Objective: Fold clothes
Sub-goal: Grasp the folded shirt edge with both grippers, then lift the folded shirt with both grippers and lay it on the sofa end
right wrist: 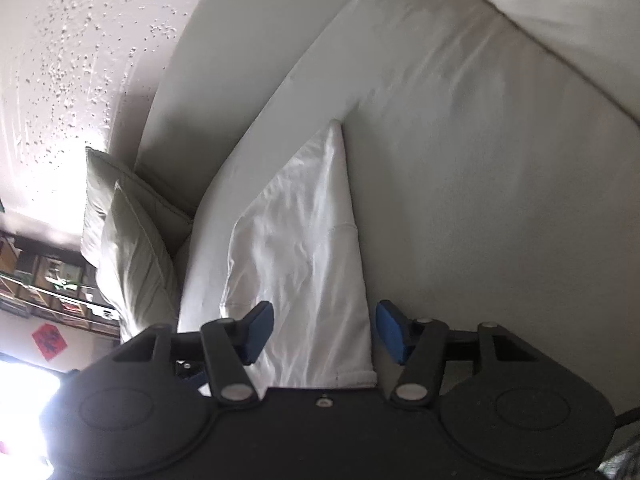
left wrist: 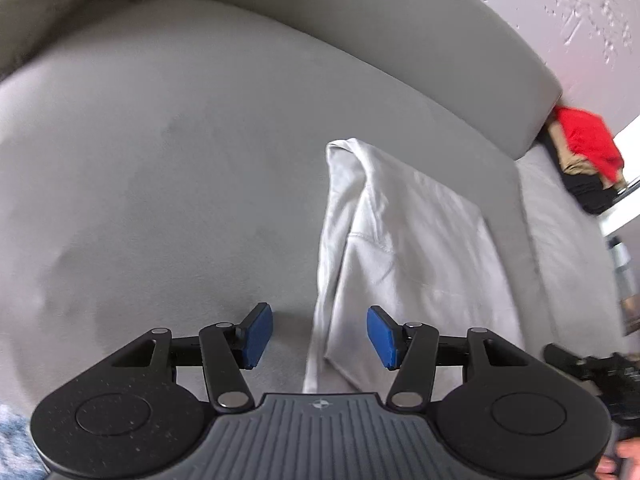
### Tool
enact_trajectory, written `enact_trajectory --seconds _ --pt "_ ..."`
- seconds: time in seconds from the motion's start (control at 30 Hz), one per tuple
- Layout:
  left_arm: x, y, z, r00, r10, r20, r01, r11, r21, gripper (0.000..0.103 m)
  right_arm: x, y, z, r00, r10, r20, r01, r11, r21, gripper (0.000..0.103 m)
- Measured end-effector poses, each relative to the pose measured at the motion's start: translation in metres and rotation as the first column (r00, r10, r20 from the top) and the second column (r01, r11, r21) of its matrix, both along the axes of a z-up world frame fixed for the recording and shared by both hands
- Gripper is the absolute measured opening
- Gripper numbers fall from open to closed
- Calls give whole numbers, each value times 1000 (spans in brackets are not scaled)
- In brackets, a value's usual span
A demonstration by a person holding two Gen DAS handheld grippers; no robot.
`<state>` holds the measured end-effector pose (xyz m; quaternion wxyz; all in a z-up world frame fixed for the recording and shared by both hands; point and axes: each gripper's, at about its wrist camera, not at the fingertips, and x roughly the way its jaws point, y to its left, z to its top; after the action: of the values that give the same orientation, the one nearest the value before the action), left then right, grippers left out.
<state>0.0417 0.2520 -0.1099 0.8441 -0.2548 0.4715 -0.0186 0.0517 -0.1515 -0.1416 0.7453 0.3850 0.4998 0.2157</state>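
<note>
Left wrist: grey sofa point(left wrist: 180, 180) | white garment point(left wrist: 400, 240) flat | both claws apart, empty

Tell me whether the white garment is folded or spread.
Folded: the white garment lies as a narrow doubled strip on the sofa cushion.

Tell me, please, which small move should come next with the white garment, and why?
Probably lower both tongs and close them on the near edge of the white garment. It lies on the grey sofa cushion folded into a long strip, and the left tongs and right tongs stand open, gripping nothing.
</note>
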Motion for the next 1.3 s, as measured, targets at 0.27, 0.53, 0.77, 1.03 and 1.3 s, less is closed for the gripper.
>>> enact_trajectory --seconds 0.27,0.53,0.77,1.03,1.3 --pt "26 0 -17 991 -122 -46 109 969 -221 69 28 5 -12 997 28 -73 -25 999 42 46" --pt "67 -7 -24 986 -145 -80 118 955 -273 72 64 11 -27 990 2 -138 10 996 84 38" --pt "110 -13 -38 990 -122 -63 97 945 -312 51 101 32 -40 995 -28 -99 38 994 99 38" --pt "113 -17 -36 995 -88 -57 70 962 -264 12 113 52 -47 999 -37 -5 37 999 8 5" --pt "45 -86 56 967 -118 227 97 990 101 6 57 62 26 955 8 298 23 995 -101 5"
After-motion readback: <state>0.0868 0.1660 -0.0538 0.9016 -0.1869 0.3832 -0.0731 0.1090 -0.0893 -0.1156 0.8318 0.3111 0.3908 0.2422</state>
